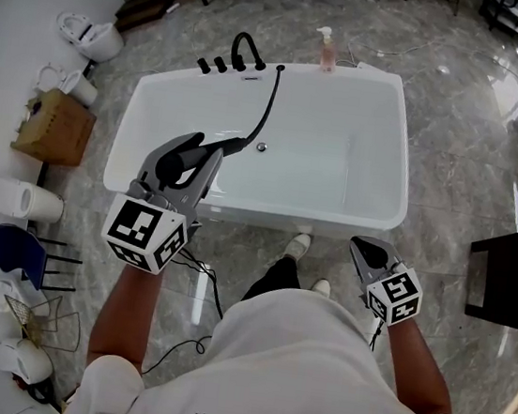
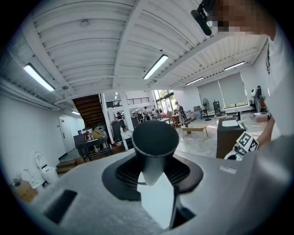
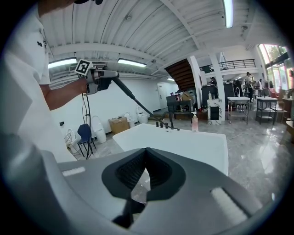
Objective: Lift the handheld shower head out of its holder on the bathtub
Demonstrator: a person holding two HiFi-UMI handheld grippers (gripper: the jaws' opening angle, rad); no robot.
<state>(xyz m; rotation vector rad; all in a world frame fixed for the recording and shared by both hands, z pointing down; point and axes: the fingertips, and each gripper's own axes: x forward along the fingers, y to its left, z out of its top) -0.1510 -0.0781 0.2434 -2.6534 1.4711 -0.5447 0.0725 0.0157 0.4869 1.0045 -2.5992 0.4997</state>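
The handheld shower head [image 1: 188, 157] is black and stick-shaped, with a rounded end [image 2: 154, 140]. It is clamped between the jaws of the left gripper [image 1: 217, 154] and held in the air over the near left corner of the bathtub [image 1: 388, 86], clear of the rim. A black hose [image 1: 263, 117] is led from it across the white basin to the far rim, where it is joined on beside the black fittings [image 1: 223, 62] (the holder itself cannot be picked out among them). In the right gripper view the hose [image 3: 135, 100] is drawn in a nearly straight slanting line. The bathtub is white, rectangular and freestanding on the marbled floor.
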